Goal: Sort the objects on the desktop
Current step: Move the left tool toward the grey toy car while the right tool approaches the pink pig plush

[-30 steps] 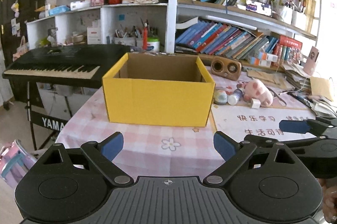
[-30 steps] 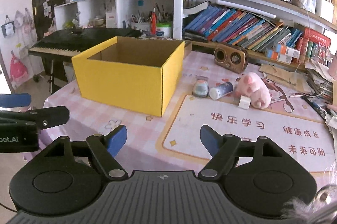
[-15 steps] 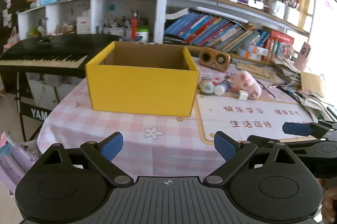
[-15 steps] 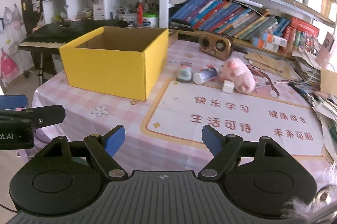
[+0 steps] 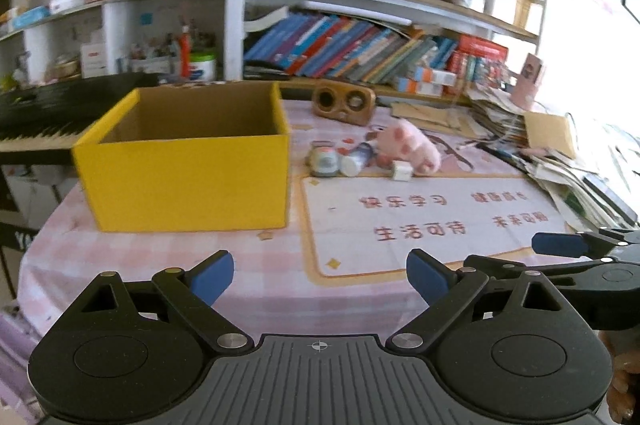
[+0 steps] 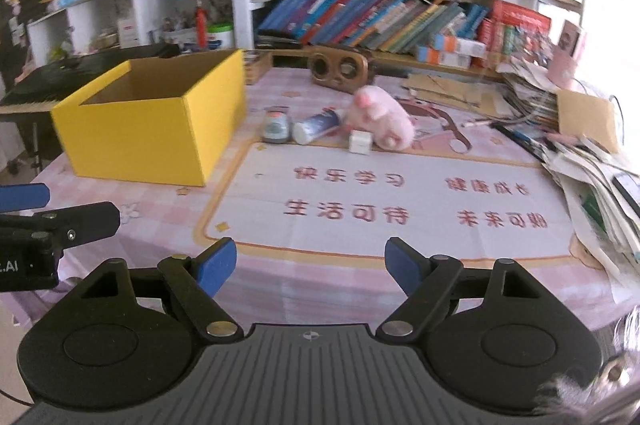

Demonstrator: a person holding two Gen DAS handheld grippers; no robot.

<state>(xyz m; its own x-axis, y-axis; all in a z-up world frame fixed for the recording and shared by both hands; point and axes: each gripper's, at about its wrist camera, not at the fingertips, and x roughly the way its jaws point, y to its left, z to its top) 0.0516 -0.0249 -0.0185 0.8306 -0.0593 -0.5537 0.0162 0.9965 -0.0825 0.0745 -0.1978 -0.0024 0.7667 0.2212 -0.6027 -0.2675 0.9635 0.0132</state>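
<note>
An open-topped yellow cardboard box (image 5: pixel 184 181) (image 6: pixel 148 141) stands on the pink checked tablecloth at the left. Right of it lie a small grey round object (image 5: pixel 323 161) (image 6: pixel 275 126), a tube on its side (image 5: pixel 356 162) (image 6: pixel 318 125), a white cube (image 5: pixel 401 170) (image 6: pixel 359 142) and a pink plush pig (image 5: pixel 410 144) (image 6: pixel 380 117). My left gripper (image 5: pixel 320 273) hangs open over the table's near edge, holding nothing. Beside it, my right gripper (image 6: pixel 310 265) is open and bare over the near edge of the desk mat (image 6: pixel 400 205).
A wooden speaker (image 6: pixel 340 69) sits behind the toys. Stacked papers and a small carton (image 6: pixel 588 129) crowd the table's right side. A black keyboard (image 5: pixel 40 113) stands left of the table. Shelves of books fill the back wall.
Both grippers have swung and moved to the right along the table's front; the yellow box has slid leftward in both views. The right jaws stand slightly wider.
</note>
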